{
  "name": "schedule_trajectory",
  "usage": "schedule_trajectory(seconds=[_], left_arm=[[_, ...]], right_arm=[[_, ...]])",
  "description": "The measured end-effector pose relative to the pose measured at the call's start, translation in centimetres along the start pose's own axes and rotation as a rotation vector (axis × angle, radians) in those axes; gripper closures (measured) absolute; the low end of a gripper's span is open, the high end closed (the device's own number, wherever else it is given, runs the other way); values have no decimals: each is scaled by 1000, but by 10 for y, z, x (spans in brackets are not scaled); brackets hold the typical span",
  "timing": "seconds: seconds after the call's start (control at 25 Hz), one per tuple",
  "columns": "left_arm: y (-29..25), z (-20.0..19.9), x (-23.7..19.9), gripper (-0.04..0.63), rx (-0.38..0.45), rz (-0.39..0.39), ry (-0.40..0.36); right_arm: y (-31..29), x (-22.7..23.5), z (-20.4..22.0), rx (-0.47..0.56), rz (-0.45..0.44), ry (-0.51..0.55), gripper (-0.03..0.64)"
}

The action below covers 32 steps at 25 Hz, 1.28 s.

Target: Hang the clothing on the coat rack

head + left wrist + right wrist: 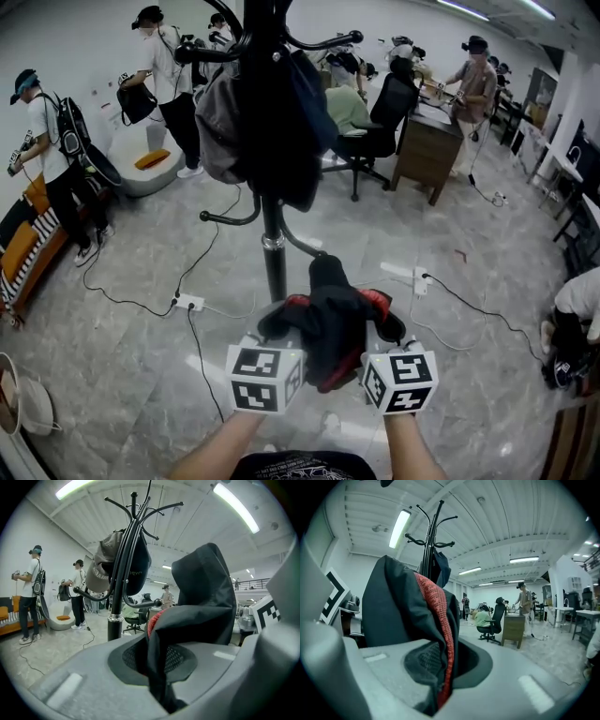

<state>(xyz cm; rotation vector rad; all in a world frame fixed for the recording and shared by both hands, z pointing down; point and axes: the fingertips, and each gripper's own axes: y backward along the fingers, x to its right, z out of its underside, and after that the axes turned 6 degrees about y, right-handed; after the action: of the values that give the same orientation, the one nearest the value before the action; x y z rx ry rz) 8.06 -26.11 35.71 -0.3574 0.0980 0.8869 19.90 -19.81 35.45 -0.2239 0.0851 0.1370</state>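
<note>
Left gripper (279,326) and right gripper (382,326): jaws of each nearly closed, clamping black garment (330,314) with red lining, held between them near coat rack (273,248) pole. Rack carries dark clothes (277,122) and grey cap (220,122).

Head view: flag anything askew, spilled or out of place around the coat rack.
Nothing damaged or spilled. Loose cables and a power strip trail over the floor beside the coat rack pole, a possible trip hazard.
</note>
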Motion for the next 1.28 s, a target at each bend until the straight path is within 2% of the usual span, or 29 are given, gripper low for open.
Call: schedule_trajectory(seconds=[0.44,1.28], left_arm=[[-19,-2,-19,566,0,-161,18],[-36,-5,-53,566,55,-390,83]], right_arm=[[-48,31,1,7,-97,-13,595],[-120,18,-7,27,-337,49,595]])
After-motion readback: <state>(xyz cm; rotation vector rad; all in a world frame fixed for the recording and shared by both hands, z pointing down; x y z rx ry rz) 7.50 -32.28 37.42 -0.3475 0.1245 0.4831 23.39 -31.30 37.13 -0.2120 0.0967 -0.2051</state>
